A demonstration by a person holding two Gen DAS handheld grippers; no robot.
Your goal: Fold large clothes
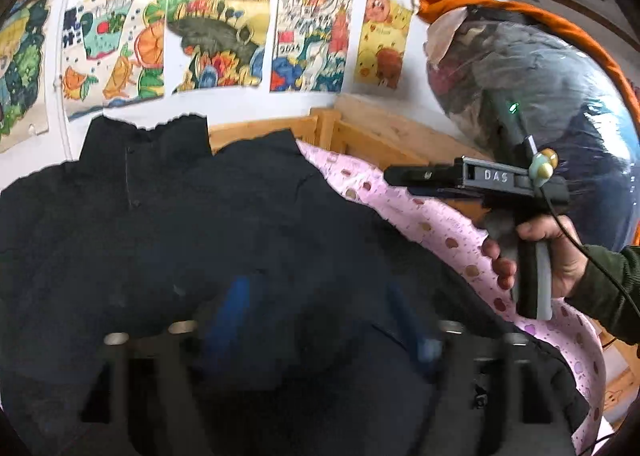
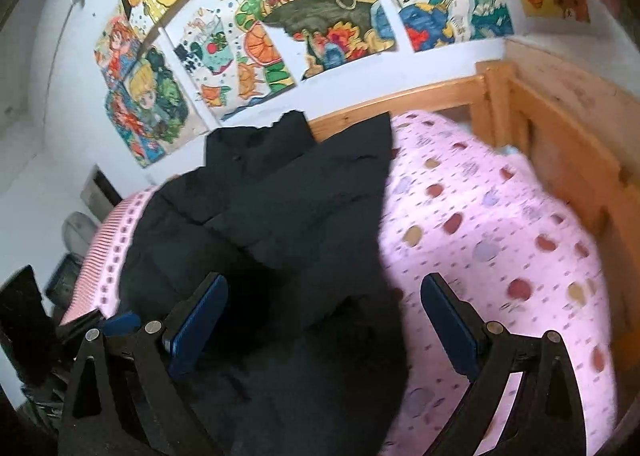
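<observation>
**Black coat on a pink bed, both grippers spread above it**

A large black coat (image 2: 264, 216) lies on a pink dotted bedsheet (image 2: 500, 216), its collar at the far end near a wall of coloured drawings (image 2: 320, 16); its long axis runs from near to far. A wooden bed frame (image 2: 560, 128) borders the far and right sides.

The left gripper (image 1: 320, 320) sits directly over the coat's near part – its jaws are spread wide, blurred blue pads to either side, nothing pinched between them; whether the tips touch the cloth cannot be told. The right gripper (image 2: 324, 320) hangs at the coat's near right edge, jaws also spread and empty; its left pad is over black cloth, its right pad over pink sheet. A hand (image 1: 556, 256) carries it.

The coat's right edge is nearest the right gripper – likely the next place to grasp.
</observation>
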